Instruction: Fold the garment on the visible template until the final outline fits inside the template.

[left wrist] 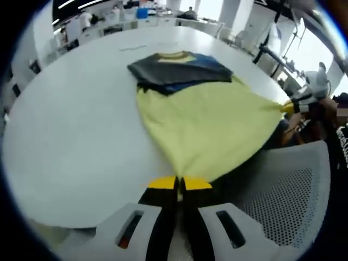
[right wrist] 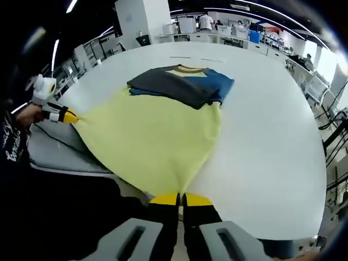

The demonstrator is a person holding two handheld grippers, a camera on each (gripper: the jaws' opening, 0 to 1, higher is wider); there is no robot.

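Both grippers clamp the bottom hem of the garment (left wrist: 204,122), one at each corner. Left gripper (left wrist: 179,184) has its jaws closed on one hem corner; right gripper (right wrist: 181,199) is closed on the other. Each also shows in the other's view, at the far corner of the stretched hem.

Reason for the hold, as a judgement: pinching both corners keeps the hem taut and square so the lower half can be lifted and carried up over the top half in one pass, no wrinkles.

Garment lies on the white table (left wrist: 81,136), collar end farthest from the person, hem pulled out over the table edge nearest them. Body is pale yellow; the shoulder area is dark grey and blue, with the sleeves apparently folded in over the chest. Yellow collar shows at the top.

Can't make out any template outline on the table. White mesh chair (left wrist: 288,190) sits just beside the table edge, under the hem.
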